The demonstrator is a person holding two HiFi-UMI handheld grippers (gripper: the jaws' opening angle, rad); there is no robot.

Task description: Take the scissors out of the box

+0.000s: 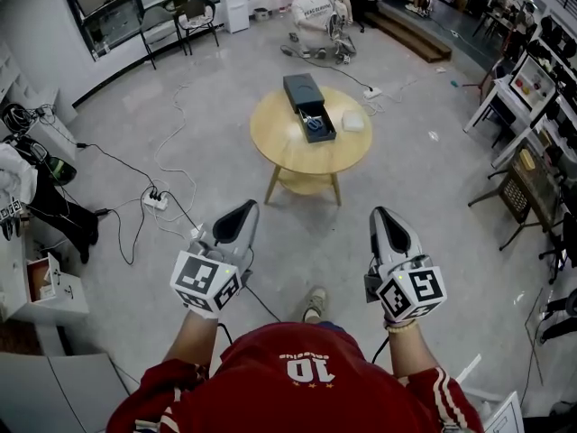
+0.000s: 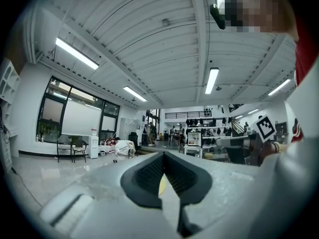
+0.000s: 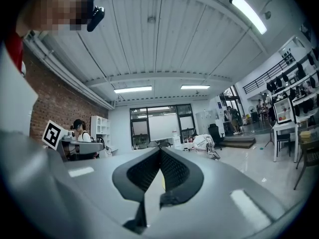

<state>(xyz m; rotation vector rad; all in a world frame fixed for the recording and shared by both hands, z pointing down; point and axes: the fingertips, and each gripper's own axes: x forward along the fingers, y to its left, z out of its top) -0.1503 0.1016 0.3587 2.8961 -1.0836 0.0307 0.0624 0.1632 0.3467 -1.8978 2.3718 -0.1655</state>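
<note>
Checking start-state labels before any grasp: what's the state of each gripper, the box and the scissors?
left gripper: shut, empty, well short of the table.
right gripper: shut, empty, also short of the table.
box: open, resting on the table.
scissors: lying inside the open box, not yet taken out.
</note>
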